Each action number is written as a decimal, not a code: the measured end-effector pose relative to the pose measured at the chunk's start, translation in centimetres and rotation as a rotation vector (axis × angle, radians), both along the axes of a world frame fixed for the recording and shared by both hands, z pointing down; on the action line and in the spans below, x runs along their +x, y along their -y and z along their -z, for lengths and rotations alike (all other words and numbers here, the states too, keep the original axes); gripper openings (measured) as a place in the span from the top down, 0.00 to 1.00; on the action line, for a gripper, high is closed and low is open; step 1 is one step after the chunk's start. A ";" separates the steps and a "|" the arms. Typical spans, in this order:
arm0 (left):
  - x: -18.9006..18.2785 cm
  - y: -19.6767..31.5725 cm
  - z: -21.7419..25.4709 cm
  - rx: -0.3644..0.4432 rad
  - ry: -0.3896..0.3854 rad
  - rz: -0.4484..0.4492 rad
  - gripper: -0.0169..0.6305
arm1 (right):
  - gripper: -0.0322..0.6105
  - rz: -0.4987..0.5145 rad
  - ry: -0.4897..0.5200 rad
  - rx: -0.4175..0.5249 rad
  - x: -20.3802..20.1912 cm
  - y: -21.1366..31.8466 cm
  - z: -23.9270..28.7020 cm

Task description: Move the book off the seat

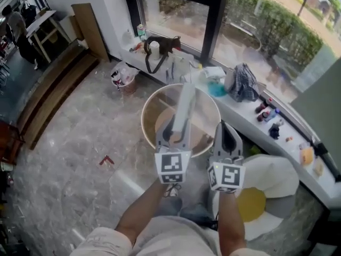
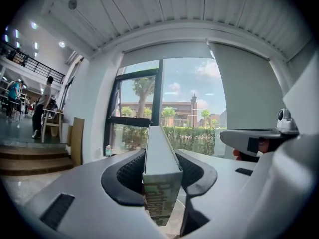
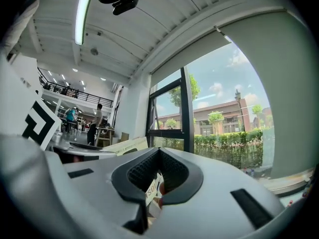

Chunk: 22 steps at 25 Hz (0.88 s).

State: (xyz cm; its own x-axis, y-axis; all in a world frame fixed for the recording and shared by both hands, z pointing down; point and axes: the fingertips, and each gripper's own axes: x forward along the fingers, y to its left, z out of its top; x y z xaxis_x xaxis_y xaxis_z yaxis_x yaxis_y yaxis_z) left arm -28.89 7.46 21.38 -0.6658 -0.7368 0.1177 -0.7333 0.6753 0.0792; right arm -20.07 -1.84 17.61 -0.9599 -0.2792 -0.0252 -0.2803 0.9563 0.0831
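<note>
Left gripper (image 1: 177, 126) is pinching the book (image 1: 186, 97), its jaws spread to the book's thickness. In the left gripper view I'm seeing the book (image 2: 158, 183) standing on edge between the pads, running away toward the window (image 2: 187, 108). In the head view I'm holding it in the air over the table (image 1: 146, 111), well apart from the seat (image 1: 273, 177) at lower right. Right gripper (image 1: 228, 129) is hovering just beside the left. Its jaws are pressing together at the tips, and I'm making out nothing gripped between them.
</note>
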 end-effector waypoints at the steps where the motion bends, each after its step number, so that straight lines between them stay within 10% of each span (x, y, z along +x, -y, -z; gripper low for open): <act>1: -0.7 -0.6 -0.3 -0.004 -0.003 0.009 0.71 | 0.95 0.011 -0.003 0.000 -0.8 -0.5 -0.1; 22: -11.9 8.0 -9.5 -0.115 -0.155 0.126 0.71 | 0.95 0.130 -0.082 -0.101 -13.4 9.3 -7.3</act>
